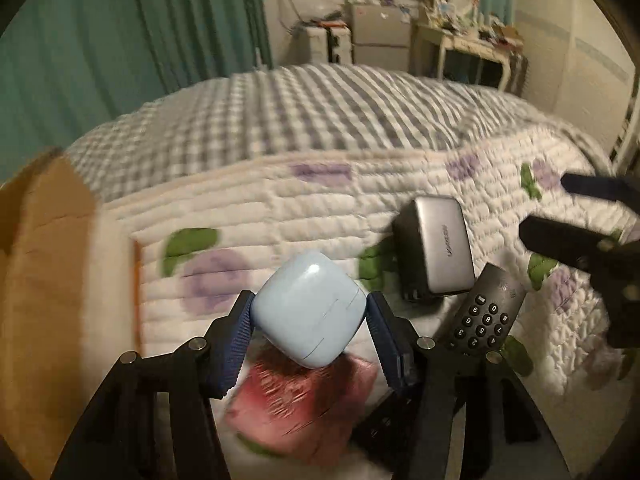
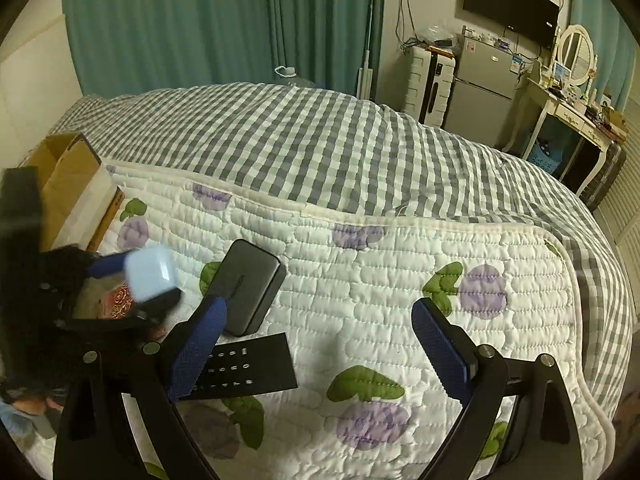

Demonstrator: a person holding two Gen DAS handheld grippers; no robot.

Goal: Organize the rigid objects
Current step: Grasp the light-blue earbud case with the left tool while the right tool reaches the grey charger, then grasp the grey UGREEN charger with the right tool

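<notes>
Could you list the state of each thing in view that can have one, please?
Left tongs: closed on the earbud case.
Right tongs: open, nothing between them.
Earbud case: lid shut, held above the quilt.
Cardboard box: open at the top.
Grey charger: lying on the quilt.
Black remote: lying buttons up.

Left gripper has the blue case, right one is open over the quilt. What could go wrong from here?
1. The light blue case is rounded and glossy, pinched only at its sides by the left gripper; it may slip or twist out.
2. The open right gripper hangs close to the grey charger and black remote; its left finger could nudge them.
3. The cardboard box sits on soft bedding and may tip.
</notes>
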